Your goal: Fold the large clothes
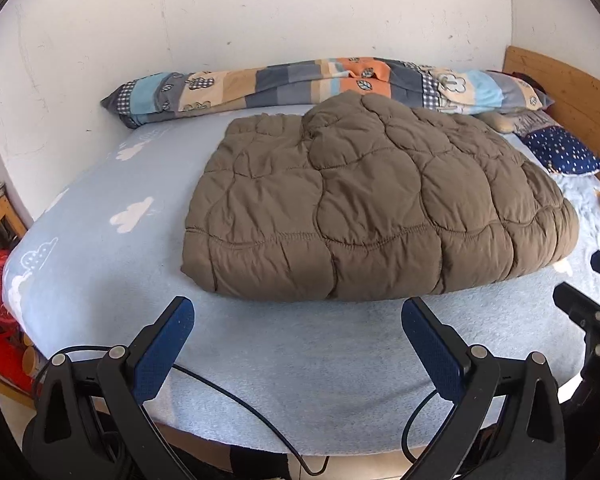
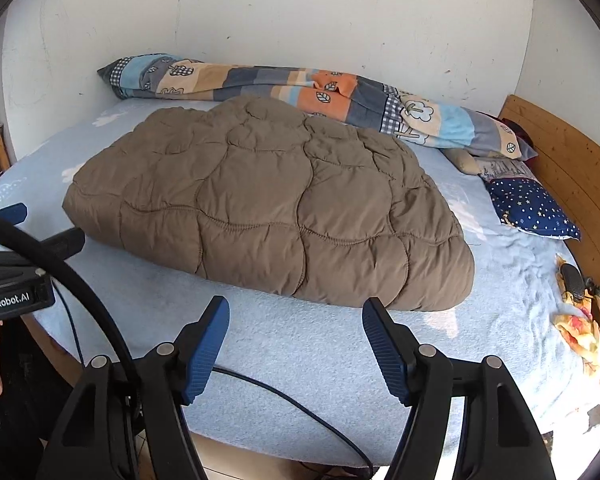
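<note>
White-walled bedroom, bed under a pale blue cloud-print sheet (image 1: 100, 240). Mid-bed, already folded into a thick slab: brown quilted puffy coat (image 1: 372, 200), lying apart from both tools. Probably light, soft, springy and slippery-shelled; best pinched at a stitched edge or corner nearest the front. Left gripper (image 1: 298, 344) and right gripper (image 2: 296, 344) with fingers apart, empty. No containers visible. Along the wall, a rolled patchwork blanket (image 2: 300, 92).

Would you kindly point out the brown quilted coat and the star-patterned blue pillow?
brown quilted coat (image 1: 360, 208), left wrist view, middle of its top.
star-patterned blue pillow (image 2: 534, 208), right wrist view, centre of its face.
</note>
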`<state>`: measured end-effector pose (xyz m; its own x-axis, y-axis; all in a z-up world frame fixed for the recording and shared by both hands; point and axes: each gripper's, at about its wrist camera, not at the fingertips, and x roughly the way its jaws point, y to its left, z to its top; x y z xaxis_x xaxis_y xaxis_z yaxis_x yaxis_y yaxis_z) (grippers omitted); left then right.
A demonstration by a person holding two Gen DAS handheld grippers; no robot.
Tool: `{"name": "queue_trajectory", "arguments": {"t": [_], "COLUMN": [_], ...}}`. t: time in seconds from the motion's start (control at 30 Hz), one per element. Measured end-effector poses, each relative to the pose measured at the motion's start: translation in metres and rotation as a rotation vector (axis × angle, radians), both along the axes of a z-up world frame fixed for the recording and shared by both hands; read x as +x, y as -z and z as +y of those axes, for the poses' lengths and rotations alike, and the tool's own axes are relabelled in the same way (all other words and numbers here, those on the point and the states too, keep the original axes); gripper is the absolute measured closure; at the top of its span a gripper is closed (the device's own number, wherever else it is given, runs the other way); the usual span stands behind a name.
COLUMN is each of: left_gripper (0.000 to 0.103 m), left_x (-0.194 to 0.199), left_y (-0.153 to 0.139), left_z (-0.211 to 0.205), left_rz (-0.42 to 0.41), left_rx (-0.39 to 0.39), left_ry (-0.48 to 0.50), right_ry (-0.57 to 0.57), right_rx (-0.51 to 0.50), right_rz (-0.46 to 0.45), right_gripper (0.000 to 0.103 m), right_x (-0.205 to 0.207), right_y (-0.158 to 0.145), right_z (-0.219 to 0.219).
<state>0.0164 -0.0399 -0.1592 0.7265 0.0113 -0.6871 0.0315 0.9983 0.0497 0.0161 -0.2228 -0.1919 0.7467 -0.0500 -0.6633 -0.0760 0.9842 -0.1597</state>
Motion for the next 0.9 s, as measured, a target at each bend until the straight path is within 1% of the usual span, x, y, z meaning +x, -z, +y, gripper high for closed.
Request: {"name": "queue_trajectory", "arguments": {"t": [0.13, 0.33, 0.4, 0.5, 0.57, 0.7, 0.73, 0.8, 0.9], "left_gripper": [0.000, 0.000, 0.000, 0.000, 0.000, 0.000, 0.000, 0.000, 0.000], "left_x": [0.008, 0.014, 0.017, 0.023, 0.025, 0.023, 0.022, 0.021, 0.021], "left_y": [0.006, 0.006, 0.007, 0.011, 0.011, 0.003, 0.000, -0.005, -0.011], "left_z": [0.000, 0.002, 0.001, -0.004, -0.007, -0.010, -0.012, -0.014, -0.014], "left_rz": [0.056, 0.054, 0.073, 0.133, 0.154, 0.116, 0.101, 0.074, 0.042], "left_rx": [-0.020, -0.044, -0.039, -0.016, 0.004, 0.035, 0.055, 0.081, 0.098], "left_ry": [0.017, 0.022, 0.022, 0.027, 0.026, 0.019, 0.009, 0.007, 0.002], "right_ry": [0.012, 0.040, 0.052, 0.070, 0.091, 0.141, 0.148, 0.154, 0.148], "right_rx": [0.012, 0.040, 0.051, 0.070, 0.080, 0.112, 0.117, 0.120, 0.111], "right_rz": [0.013, 0.036, 0.045, 0.062, 0.075, 0.087, 0.087, 0.086, 0.082], "right_gripper": [0.029, 0.029, 0.028, 0.028, 0.028, 0.027, 0.027, 0.027, 0.027], "right_x": [0.008, 0.019, 0.022, 0.026, 0.029, 0.033, 0.033, 0.032, 0.032], "right_y": [0.003, 0.008, 0.010, 0.012, 0.014, 0.016, 0.017, 0.017, 0.017], "right_z": [-0.001, -0.008, -0.011, -0.016, -0.021, -0.033, -0.034, -0.035, -0.033]}}
